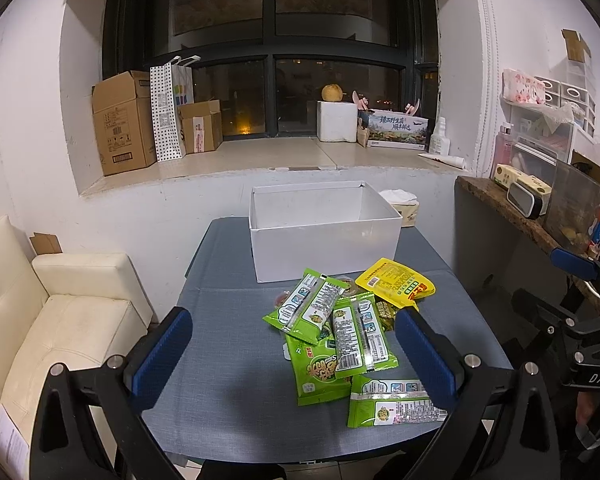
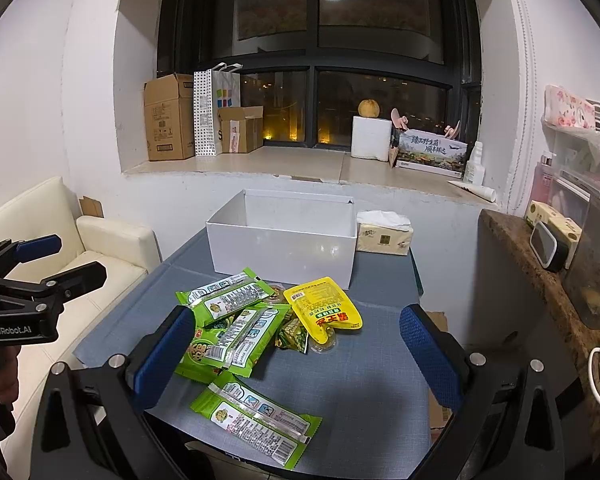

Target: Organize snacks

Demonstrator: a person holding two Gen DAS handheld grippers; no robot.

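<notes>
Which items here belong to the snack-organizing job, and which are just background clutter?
Part of the job:
- green snack packets, one lying apart nearest the camera
- yellow pouch
- small wrapped snacks
- white box, open, nothing visible inside
- left gripper and right gripper, both open, holding nothing

Just lying about:
- tissue pack
- cardboard boxes on the sill
- cream sofa

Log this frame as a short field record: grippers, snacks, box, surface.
left gripper: open, holding nothing, above the near table edge
right gripper: open, holding nothing, beside the pile
white box: open top, visible interior looks empty, far side of table
green packets: several, overlapping in a loose pile
lone green packet: nearest the edge, apart from the pile
yellow pouch: at the pile's box-side end
table: blue-grey cloth
tissue pack: right of box
</notes>
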